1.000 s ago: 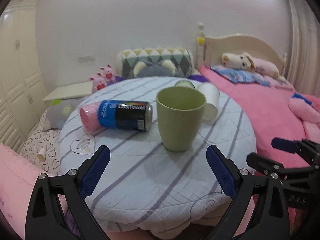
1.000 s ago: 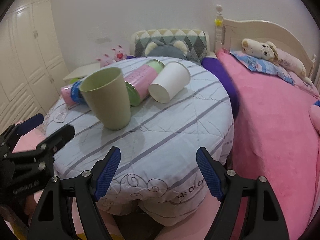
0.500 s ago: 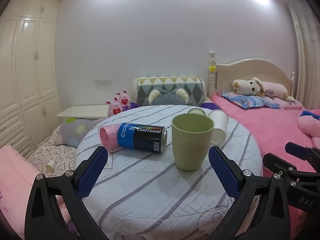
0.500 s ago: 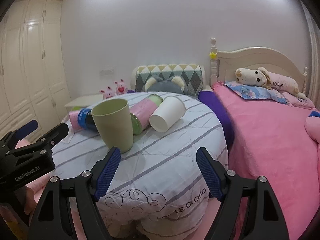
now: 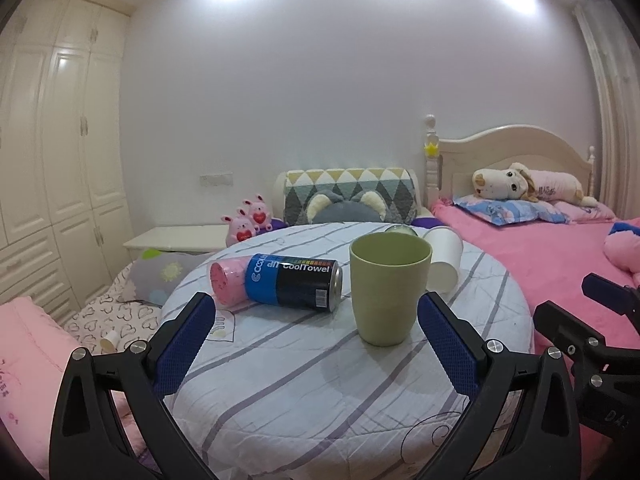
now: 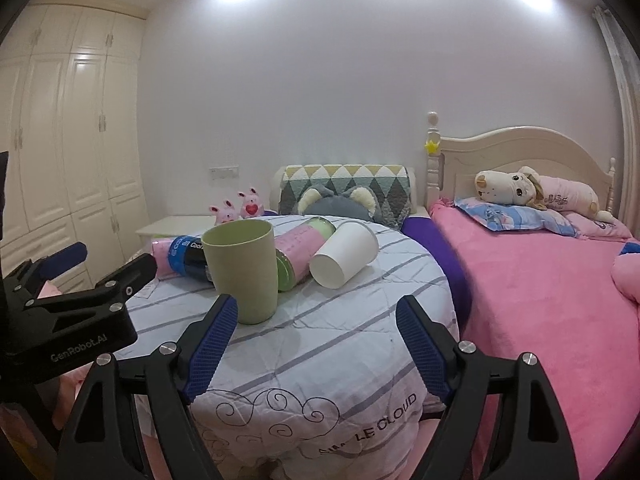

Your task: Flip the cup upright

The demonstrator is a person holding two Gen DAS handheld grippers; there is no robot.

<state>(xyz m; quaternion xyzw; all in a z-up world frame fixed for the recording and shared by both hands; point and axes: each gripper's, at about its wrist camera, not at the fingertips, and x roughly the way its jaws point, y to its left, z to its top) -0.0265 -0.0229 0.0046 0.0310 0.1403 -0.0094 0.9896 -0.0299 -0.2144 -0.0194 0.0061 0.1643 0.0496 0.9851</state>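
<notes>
Now, from the left: the left gripper [image 5: 316,344] hangs with jaws spread wide and nothing between them. On the round table [image 5: 320,392], a CoolTowel can [image 5: 294,286] lies on its side, then the green cup [image 5: 388,284] stands upright, mouth up. Behind it a white paper cup [image 6: 346,254] lies tipped. The right gripper [image 6: 318,350] is likewise released, holding nothing.

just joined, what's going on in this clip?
A person holds two handheld grippers over a round table; the job is flipping a cup upright. The green cup already stands upright, mouth up. The left gripper and right gripper are both open, empty and short of it. A white paper cup lies on its side behind.
</notes>
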